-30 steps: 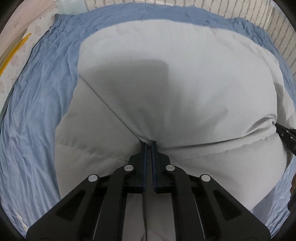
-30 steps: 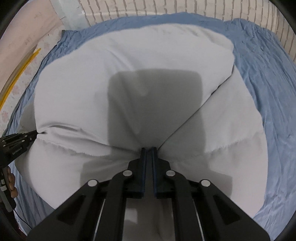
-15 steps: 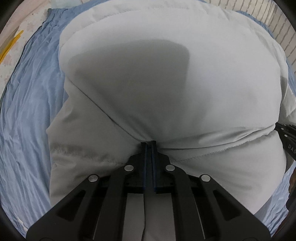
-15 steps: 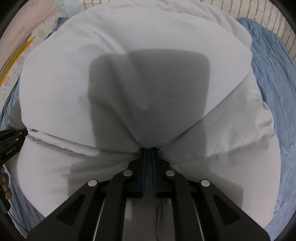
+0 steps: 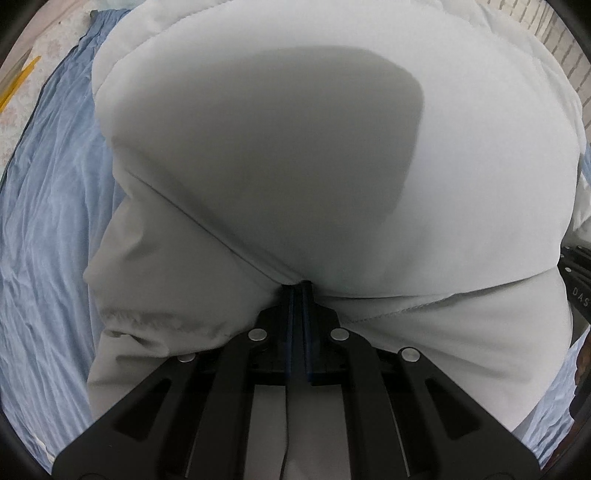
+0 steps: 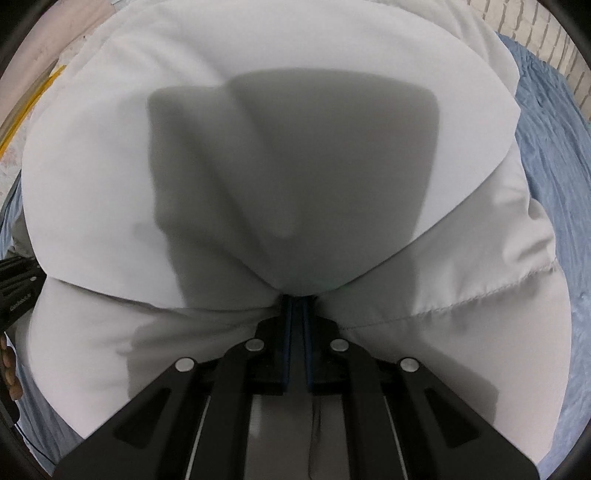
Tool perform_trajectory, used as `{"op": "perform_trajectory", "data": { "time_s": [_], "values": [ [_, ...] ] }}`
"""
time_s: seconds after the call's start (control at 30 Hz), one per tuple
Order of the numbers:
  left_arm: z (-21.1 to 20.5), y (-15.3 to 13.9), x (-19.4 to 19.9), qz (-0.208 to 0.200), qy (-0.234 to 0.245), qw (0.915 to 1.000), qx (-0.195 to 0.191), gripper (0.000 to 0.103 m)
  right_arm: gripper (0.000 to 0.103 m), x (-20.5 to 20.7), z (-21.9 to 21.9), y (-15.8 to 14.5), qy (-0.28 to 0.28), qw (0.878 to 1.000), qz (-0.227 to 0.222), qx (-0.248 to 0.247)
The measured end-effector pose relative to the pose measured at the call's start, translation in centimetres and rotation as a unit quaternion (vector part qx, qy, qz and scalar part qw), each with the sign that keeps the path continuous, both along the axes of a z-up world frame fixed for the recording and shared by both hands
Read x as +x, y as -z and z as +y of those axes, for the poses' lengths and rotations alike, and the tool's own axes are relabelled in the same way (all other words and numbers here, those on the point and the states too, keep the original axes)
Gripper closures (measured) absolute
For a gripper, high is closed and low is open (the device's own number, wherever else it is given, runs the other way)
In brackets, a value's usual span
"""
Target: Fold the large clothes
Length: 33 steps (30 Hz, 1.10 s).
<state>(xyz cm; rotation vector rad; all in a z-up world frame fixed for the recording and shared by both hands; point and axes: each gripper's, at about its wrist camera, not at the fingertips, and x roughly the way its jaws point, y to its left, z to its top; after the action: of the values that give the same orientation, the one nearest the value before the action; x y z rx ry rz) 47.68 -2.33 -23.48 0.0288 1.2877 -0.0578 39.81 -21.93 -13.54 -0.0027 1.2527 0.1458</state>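
A large pale grey garment [image 5: 295,155] fills most of the left wrist view and lies on a blue sheet. My left gripper [image 5: 298,286] is shut on a pinched edge of it, where a diagonal seam meets a stitched hem. In the right wrist view the same grey garment [image 6: 295,147] bulges up close to the lens. There my right gripper [image 6: 297,298] is shut on its edge too. A folded layer hangs from both grips over the lower layer. Dark shadows of the grippers fall on the cloth. The other gripper's black body [image 5: 576,280] shows at the right rim, and at the left rim [image 6: 16,284] of the right wrist view.
The crumpled blue sheet [image 5: 48,221] spreads to the left and shows again as blue sheet [image 6: 554,155] on the right. A brick-patterned surface [image 6: 535,33] lies beyond it. Yellow strips [image 5: 18,85] rest on a pale floral cover at the far left. A hand [image 6: 9,365] shows at the left edge.
Both grippers have sunk toward the bed and moved forward with the garment's edge. The grey cloth now looms larger and covers most of the blue sheet in both views.
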Motion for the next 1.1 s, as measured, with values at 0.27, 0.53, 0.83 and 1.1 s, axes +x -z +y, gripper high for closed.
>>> {"op": "perform_trajectory", "data": {
  "time_s": [0.27, 0.53, 0.83, 1.1],
  "values": [
    [0.9, 0.3, 0.3, 0.002, 0.002, 1.0000, 0.005, 0.100, 0.098, -0.2, 0.3, 0.3, 0.001, 1.000, 0.002, 0.001],
    [2.4, 0.5, 0.8, 0.007, -0.003, 1.0000, -0.001, 0.100, 0.098, 0.3, 1.1, 0.4, 0.005, 1.000, 0.005, 0.001],
    [7.1, -5.1, -3.8, -0.050, -0.014, 0.9976, -0.045, 0.100, 0.088, -4.8, -2.9, -6.0, -0.014, 0.995, -0.050, 0.086],
    [13.9, -7.9, -11.9, -0.082, -0.030, 0.9961, -0.011, 0.100, 0.057, -5.5, -11.7, -10.0, 0.014, 0.995, -0.080, 0.052]
  ]
}}
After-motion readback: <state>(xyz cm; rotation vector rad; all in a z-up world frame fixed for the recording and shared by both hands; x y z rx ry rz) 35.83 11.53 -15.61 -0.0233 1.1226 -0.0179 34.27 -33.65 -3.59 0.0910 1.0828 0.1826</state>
